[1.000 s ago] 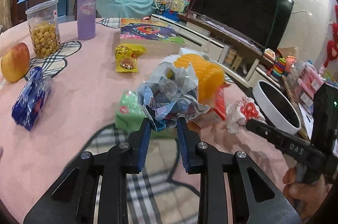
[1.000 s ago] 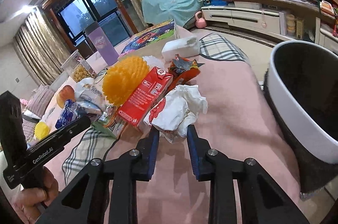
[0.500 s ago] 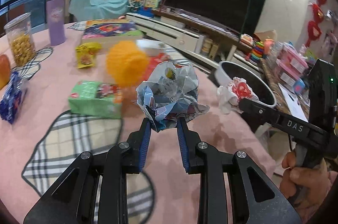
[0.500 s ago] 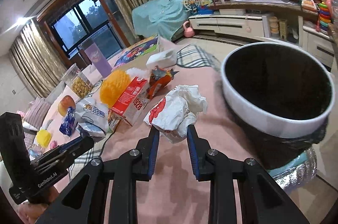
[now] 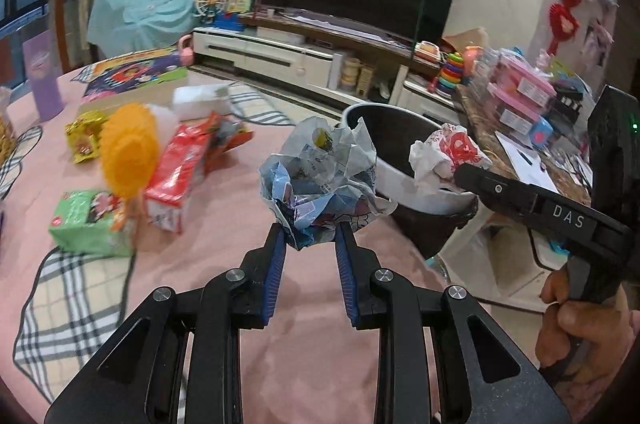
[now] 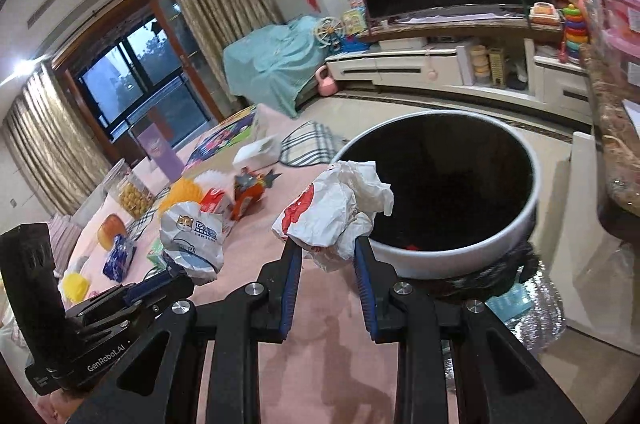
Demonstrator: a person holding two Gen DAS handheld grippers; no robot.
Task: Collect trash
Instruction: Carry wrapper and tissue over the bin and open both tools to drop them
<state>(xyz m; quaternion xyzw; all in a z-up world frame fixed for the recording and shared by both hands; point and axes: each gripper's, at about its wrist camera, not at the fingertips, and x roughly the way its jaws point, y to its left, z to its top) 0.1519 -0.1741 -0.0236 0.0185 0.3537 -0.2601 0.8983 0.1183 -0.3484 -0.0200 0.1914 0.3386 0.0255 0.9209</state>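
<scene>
Right tongs (image 6: 326, 244) clamped on crumpled white-red wrapper (image 6: 334, 214), held above pink desk (image 6: 320, 336) at rim of white bin (image 6: 460, 258). Left tongs (image 6: 182, 270) lower left, gripping crumpled blue-white bag (image 6: 194, 238).

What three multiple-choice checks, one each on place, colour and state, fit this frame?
1. Where is the trash bin?
A. on the table's middle
B. past the table edge, ahead of the right tool
C. behind the window curtain

2. What colours mark the right tool's crumpled wrapper?
A. white with red
B. green
C. purple

3. What state is the left tool in?
A. open, empty
B. shut on a crumpled bluish wrapper
C. shut on an apple

B: its white rim sits beyond the pink cloth.
A: red print on white paper.
B: the pads pinch it.
</scene>
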